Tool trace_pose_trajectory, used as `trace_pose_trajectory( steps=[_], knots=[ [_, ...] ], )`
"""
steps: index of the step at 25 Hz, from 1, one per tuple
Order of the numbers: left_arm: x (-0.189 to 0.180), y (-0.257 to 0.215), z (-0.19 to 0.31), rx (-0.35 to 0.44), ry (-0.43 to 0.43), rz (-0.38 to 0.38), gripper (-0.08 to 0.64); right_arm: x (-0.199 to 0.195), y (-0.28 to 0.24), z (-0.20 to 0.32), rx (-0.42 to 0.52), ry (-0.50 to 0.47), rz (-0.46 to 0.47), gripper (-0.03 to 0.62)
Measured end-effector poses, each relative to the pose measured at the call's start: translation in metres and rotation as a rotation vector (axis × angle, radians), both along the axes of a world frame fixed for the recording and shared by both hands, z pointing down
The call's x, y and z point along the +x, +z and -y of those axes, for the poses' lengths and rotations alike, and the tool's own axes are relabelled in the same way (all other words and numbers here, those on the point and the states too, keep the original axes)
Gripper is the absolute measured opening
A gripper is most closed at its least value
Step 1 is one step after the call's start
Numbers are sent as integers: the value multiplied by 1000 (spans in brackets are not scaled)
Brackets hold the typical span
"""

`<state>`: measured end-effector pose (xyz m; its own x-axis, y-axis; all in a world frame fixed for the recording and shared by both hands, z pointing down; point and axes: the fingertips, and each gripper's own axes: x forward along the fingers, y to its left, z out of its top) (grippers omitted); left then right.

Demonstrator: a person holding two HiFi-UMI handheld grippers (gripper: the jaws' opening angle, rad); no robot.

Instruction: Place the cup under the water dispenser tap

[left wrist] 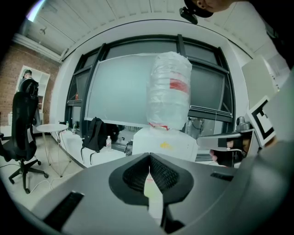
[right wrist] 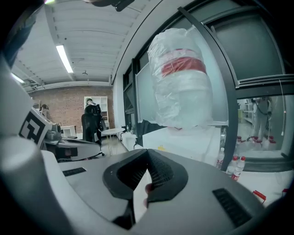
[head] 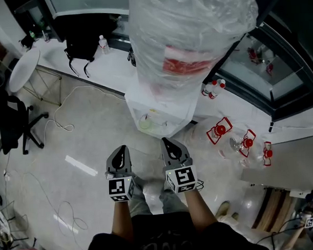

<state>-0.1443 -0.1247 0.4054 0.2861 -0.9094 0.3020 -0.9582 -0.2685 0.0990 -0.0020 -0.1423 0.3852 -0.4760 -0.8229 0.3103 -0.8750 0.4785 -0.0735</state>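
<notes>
The white water dispenser [head: 161,107] stands ahead of me, topped by a big bottle wrapped in clear plastic [head: 187,39]. A pale cup [head: 146,121] sits in its tap recess. My left gripper [head: 121,149] and right gripper [head: 166,141] are held side by side in front of the dispenser, a short way back from it, both shut with nothing in them. In the left gripper view the shut left gripper [left wrist: 149,155] points at the dispenser [left wrist: 167,144]. The right gripper [right wrist: 148,150] points at the dispenser [right wrist: 188,137] too; the cup is hidden in both gripper views.
A black office chair [head: 13,127] and a round white table [head: 24,67] stand at the left. A black backpack [head: 84,40] and a small bottle [head: 103,44] rest on the window ledge. Empty jugs with red handles [head: 233,134] lie at the right. Cables [head: 69,125] cross the floor.
</notes>
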Motion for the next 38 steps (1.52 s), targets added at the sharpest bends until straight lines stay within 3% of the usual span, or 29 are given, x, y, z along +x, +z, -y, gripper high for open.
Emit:
trace_pose_trajectory(
  steps=[20, 38],
  knots=[
    [-18, -84, -1, 73, -17, 20, 18, 12, -77, 4, 72, -22, -10, 14],
    [13, -139, -11, 157, 9, 45, 18, 40, -109, -5, 118, -22, -7, 13]
  ],
)
